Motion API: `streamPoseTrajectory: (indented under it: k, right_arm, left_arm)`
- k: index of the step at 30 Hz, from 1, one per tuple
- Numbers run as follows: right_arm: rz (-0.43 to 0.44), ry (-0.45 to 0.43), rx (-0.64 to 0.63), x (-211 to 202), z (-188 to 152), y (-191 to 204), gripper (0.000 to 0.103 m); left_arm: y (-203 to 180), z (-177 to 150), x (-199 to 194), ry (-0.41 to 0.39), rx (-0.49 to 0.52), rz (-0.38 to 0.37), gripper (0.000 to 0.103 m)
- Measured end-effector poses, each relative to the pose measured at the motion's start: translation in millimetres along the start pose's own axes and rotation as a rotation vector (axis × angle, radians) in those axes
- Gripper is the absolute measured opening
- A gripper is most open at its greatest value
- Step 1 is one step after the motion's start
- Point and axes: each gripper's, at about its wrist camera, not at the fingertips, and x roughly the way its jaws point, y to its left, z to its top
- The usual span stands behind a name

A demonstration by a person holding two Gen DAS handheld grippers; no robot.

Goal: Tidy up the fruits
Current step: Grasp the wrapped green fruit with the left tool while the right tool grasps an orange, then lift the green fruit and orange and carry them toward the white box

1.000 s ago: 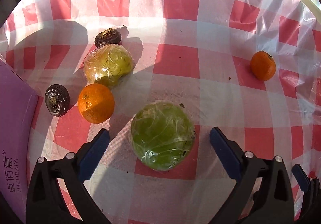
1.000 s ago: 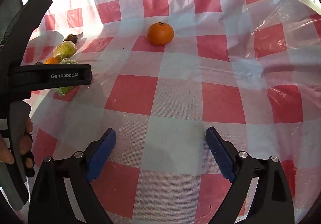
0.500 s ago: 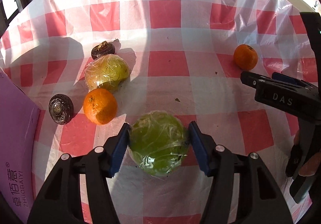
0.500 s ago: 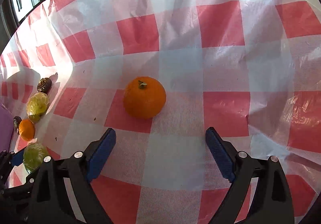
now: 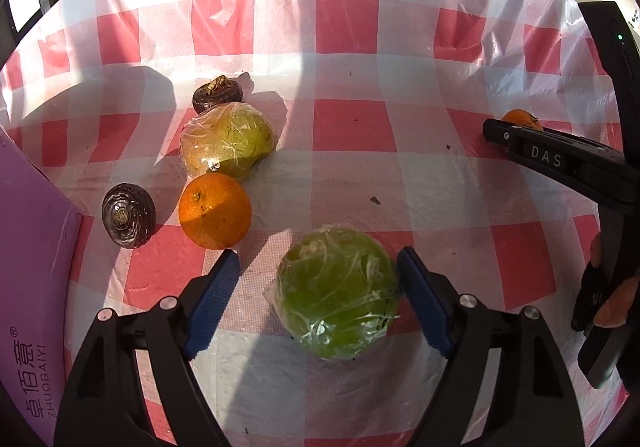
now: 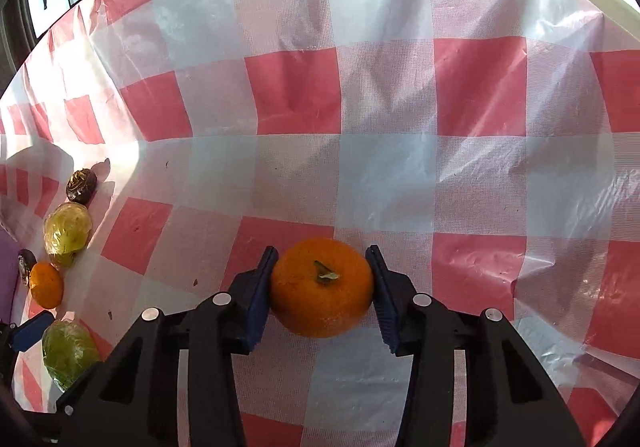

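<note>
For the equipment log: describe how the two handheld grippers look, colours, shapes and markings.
Both are black plastic. The left gripper and right gripper each have two angular fingers with triangular cut-outs, silver rivets and ribbed blue pads. Seen from the left wrist view, the right gripper's body bears white letters "DAS" and a small green light.
</note>
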Motion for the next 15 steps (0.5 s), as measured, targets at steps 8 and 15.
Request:
streamPoseTrajectory:
  k: [8,15]
  right_arm:
    - [0.008,0.029,0.123,-50,-55,-14,0.045]
    - [0.03,0.079,0.105,-95,-109,-5,0.045]
  left_arm:
    - [-4,-17,-23,0.097,0.073,-0.078,0.057]
    - [-4,-67,-56,0.172,0.082,-0.081,0.057]
